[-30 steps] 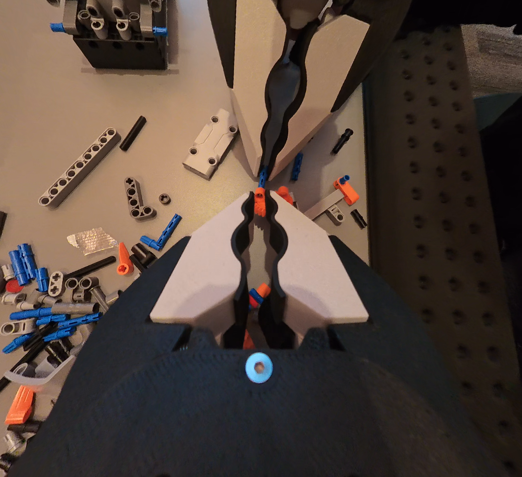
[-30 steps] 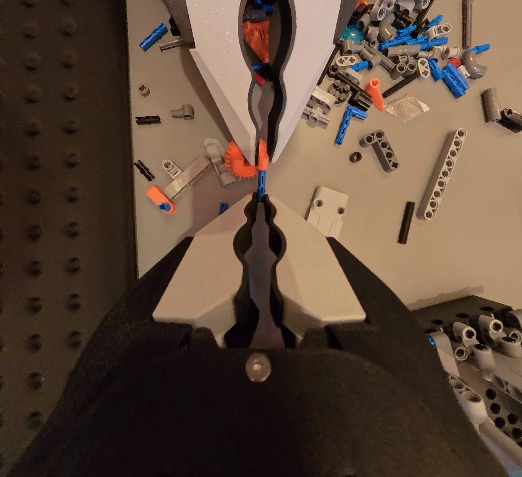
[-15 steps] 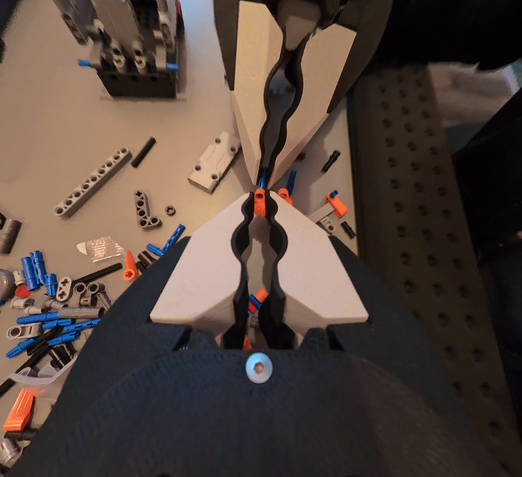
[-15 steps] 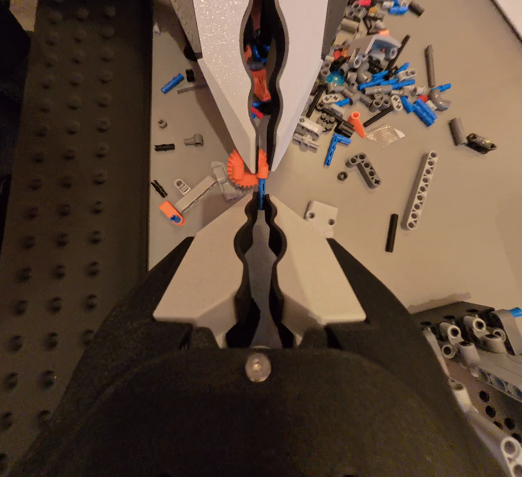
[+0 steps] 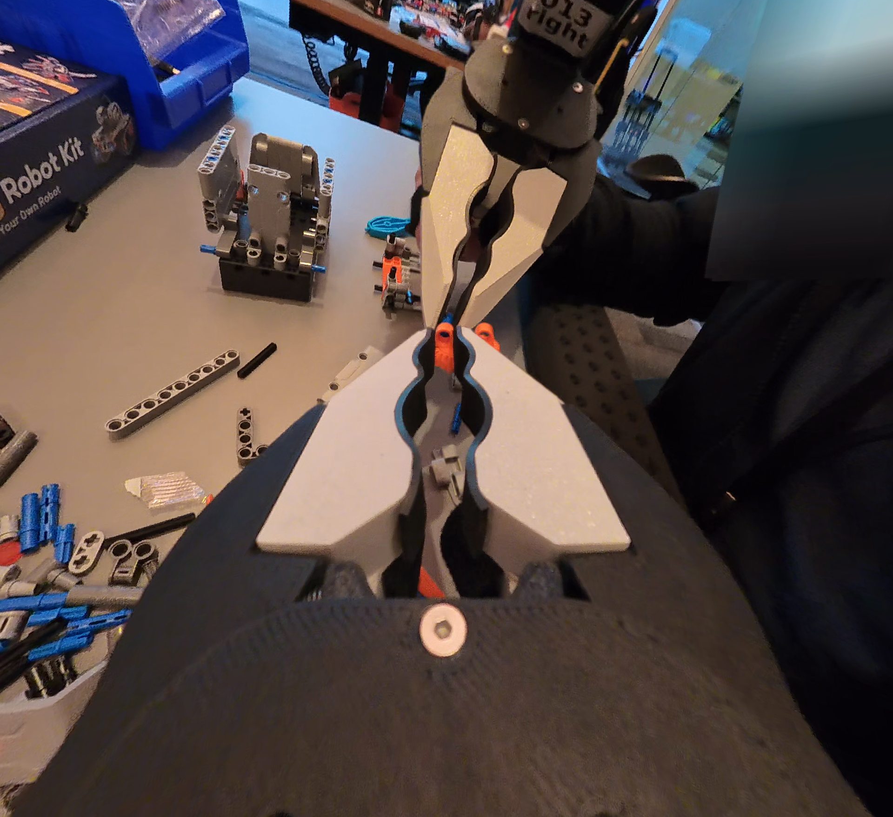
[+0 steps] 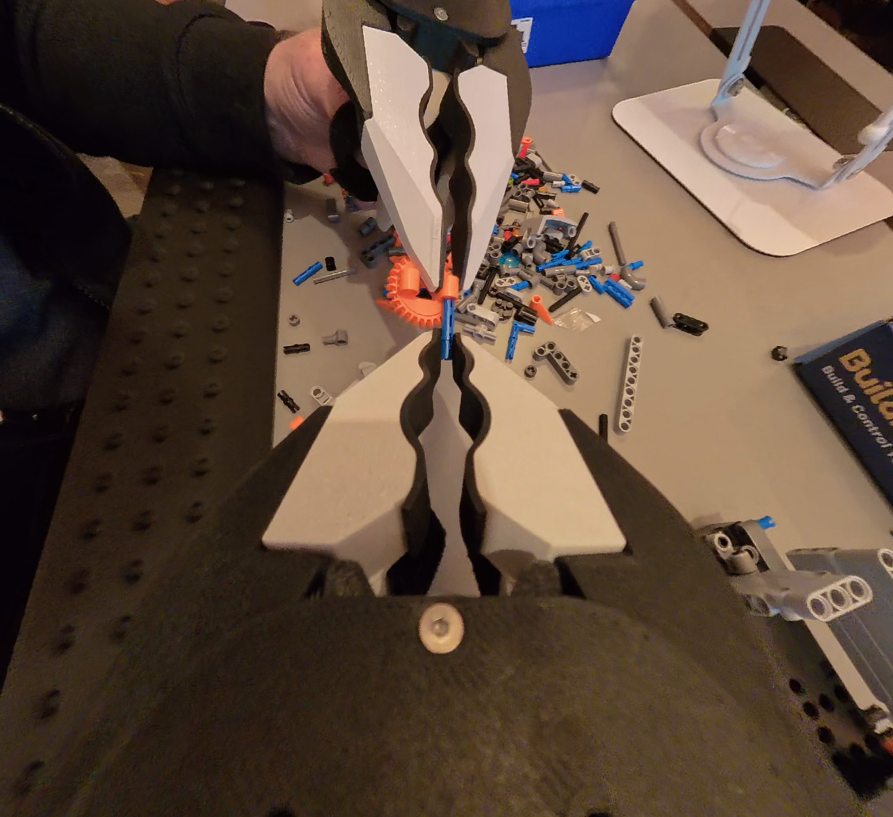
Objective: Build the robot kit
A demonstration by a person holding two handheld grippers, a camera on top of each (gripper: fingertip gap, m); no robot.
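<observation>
Above the grey table (image 6: 676,407), the left gripper (image 5: 442,337) is clamped on an orange toothed plastic part (image 6: 410,296); the right gripper (image 6: 447,351) pinches a blue plastic pin (image 6: 448,327), its tip entering the part's socket.

Orange toothed gear piece (image 6: 410,296), pinched in the left tool (image 6: 447,284), meets blue pin (image 6: 448,329) in the right tool (image 6: 447,351).

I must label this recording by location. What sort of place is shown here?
Probably a workshop or robotics lab. A grey table is strewn with small plastic building pieces, a partly built model stands on it, a blue parts bin sits at its edge, and more cluttered workbenches stand behind.
</observation>
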